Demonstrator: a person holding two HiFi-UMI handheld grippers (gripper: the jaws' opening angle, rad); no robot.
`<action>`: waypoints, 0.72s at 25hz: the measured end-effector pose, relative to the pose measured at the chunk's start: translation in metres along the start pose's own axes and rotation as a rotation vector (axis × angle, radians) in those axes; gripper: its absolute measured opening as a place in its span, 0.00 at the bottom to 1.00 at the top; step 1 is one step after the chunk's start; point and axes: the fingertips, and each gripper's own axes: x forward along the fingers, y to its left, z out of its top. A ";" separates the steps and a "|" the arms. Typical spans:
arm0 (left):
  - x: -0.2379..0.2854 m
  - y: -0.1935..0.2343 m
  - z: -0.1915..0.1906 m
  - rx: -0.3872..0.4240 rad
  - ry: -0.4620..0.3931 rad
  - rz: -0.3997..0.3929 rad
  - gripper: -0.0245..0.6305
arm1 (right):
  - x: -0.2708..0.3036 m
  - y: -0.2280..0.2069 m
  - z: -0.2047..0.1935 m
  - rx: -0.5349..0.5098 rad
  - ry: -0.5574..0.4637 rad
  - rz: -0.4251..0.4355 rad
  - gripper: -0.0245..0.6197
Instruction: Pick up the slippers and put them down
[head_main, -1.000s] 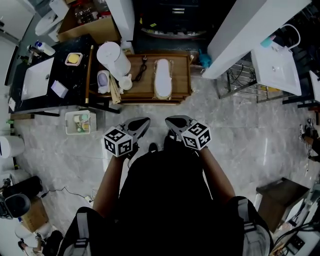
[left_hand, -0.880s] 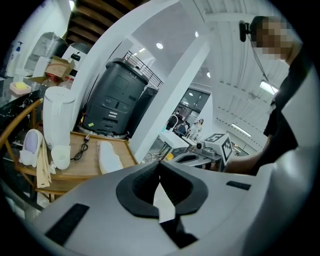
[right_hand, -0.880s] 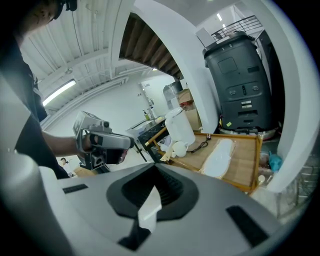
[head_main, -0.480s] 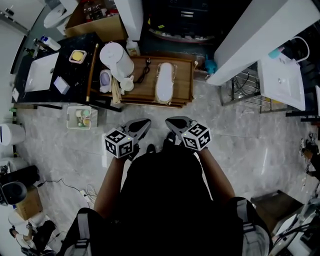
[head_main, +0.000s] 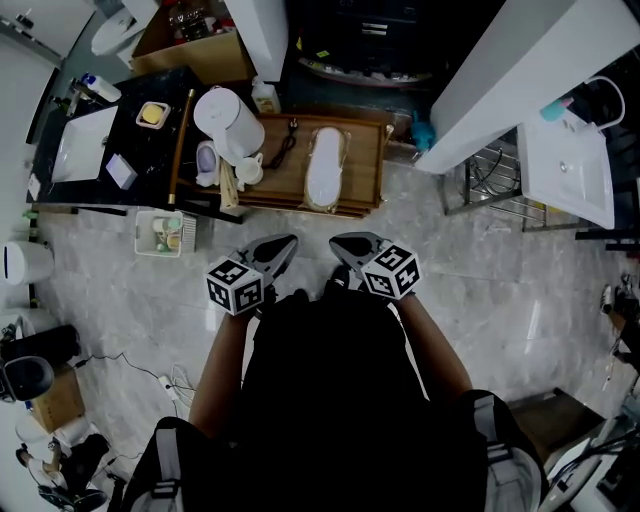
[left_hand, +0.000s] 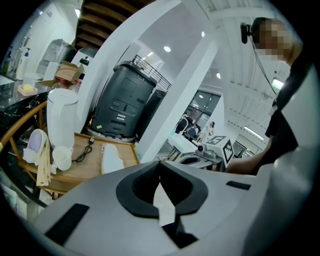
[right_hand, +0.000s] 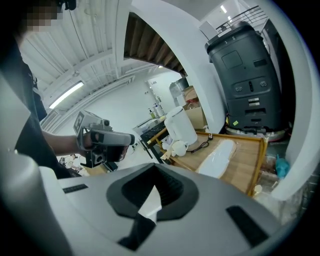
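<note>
Slippers (head_main: 323, 167), a flat white oblong pair in glossy clear wrap, lie lengthwise on the rimmed wooden surface (head_main: 365, 150), right of its middle, well apart from the smooth white cylindrical kettle (head_main: 228, 122) at its left end. My left gripper (head_main: 288, 243) and right gripper (head_main: 338, 243) hover over the veined marble floor (head_main: 480, 280), jaws pressed together, empty.

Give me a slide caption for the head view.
Left gripper and right gripper, shut and empty, side by side before the tray with the slippers.
</note>
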 end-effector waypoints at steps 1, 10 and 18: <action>0.003 -0.001 0.002 0.004 -0.003 0.000 0.06 | -0.001 -0.003 0.001 -0.006 0.003 0.001 0.05; 0.011 -0.002 0.005 0.005 -0.004 0.005 0.06 | -0.004 -0.016 0.009 -0.016 -0.005 0.001 0.05; 0.013 0.008 0.009 -0.006 0.000 -0.007 0.06 | 0.004 -0.017 0.008 0.001 0.009 -0.001 0.05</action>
